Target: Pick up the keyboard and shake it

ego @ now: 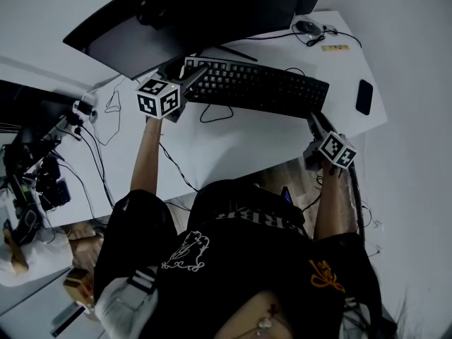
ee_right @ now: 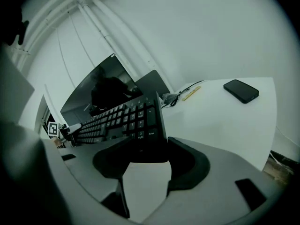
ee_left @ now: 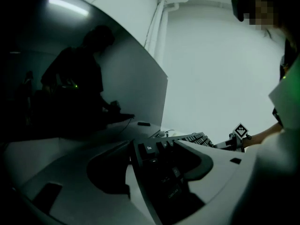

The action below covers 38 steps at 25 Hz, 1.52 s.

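A black keyboard (ego: 254,87) spans the white desk (ego: 233,147) in front of the monitor, held at both ends. My left gripper (ego: 191,76) is shut on its left end; in the left gripper view the Esc corner of the keyboard (ee_left: 154,149) sits tilted between the jaws of my left gripper (ee_left: 157,165). My right gripper (ego: 314,119) is shut on the right end. In the right gripper view the number-pad end of the keyboard (ee_right: 122,118) is wedged between the pads of my right gripper (ee_right: 143,161), with bare desk showing below it.
A large dark monitor (ego: 191,13) stands just behind the keyboard. A black phone (ego: 364,96) lies at the desk's right edge, a mouse (ego: 308,27) and its cable at the far right corner. Loose cables (ego: 113,104) trail over the desk's left side.
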Each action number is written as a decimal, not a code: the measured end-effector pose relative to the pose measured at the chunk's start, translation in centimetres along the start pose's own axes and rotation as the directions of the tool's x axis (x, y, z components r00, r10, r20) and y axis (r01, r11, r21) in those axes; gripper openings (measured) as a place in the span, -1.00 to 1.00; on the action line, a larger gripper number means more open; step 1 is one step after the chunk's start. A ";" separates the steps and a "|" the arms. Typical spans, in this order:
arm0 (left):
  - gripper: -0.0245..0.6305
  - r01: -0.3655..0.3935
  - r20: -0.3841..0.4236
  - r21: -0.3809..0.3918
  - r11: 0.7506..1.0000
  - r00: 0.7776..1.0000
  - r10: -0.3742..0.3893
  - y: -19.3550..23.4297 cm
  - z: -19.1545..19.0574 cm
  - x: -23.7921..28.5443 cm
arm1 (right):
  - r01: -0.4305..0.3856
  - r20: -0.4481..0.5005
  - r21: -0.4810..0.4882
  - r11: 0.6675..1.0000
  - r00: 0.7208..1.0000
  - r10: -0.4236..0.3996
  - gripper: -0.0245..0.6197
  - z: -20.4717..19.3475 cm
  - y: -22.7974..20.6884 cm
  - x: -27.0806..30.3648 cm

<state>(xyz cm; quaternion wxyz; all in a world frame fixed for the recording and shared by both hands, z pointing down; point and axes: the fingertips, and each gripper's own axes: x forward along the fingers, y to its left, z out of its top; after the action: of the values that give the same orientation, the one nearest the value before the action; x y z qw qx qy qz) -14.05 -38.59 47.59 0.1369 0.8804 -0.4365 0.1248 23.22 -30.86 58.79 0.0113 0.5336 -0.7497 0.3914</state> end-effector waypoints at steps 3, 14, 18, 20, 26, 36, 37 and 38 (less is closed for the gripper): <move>-0.01 -0.005 0.046 0.090 0.996 0.999 0.001 -1.3 2.2 -1.7 | -0.050 0.018 0.005 0.999 0.999 0.050 -0.20 -0.3 0.5 -0.6; -0.01 -0.048 0.093 0.347 0.937 0.996 0.017 -5.0 4.7 -6.4 | -0.118 0.017 -0.109 0.987 0.992 0.121 -0.20 -2.5 2.7 -3.0; -0.01 -0.073 0.137 0.399 0.914 0.990 0.019 -6.8 5.3 -8.4 | -0.137 0.056 -0.123 0.983 0.988 0.145 -0.20 -2.9 3.0 -3.9; -0.01 -0.090 0.143 0.427 0.900 0.989 0.032 -7.5 5.4 -9.3 | -0.139 0.061 -0.148 0.979 0.987 0.150 -0.20 -3.1 3.3 -4.3; -0.01 -0.138 0.158 0.500 0.855 0.985 0.066 -9.8 5.2 -11.9 | -0.148 0.046 -0.216 0.965 0.986 0.161 -0.20 -4.7 3.9 -5.1; -0.01 -0.188 0.187 0.590 0.785 0.978 0.094 -13.3 4.7 -15.2 | -0.162 0.011 -0.245 0.956 0.985 0.170 -0.20 -8.0 3.7 -5.9; -0.01 -0.191 0.191 0.595 0.781 0.977 0.094 -13.7 4.7 -15.3 | -0.162 0.011 -0.243 0.956 0.985 0.170 -0.20 -8.1 3.6 -6.0; -0.01 -0.194 0.194 0.599 0.777 0.977 0.094 -13.9 4.7 -15.5 | -0.162 0.011 -0.243 0.956 0.985 0.170 -0.20 -8.2 3.6 -6.1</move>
<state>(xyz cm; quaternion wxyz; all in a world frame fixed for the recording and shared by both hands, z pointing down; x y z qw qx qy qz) -11.50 -20.76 36.13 -0.2008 0.8477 -0.4474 0.2022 19.64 -20.68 59.82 0.0312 0.4698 -0.8338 0.2884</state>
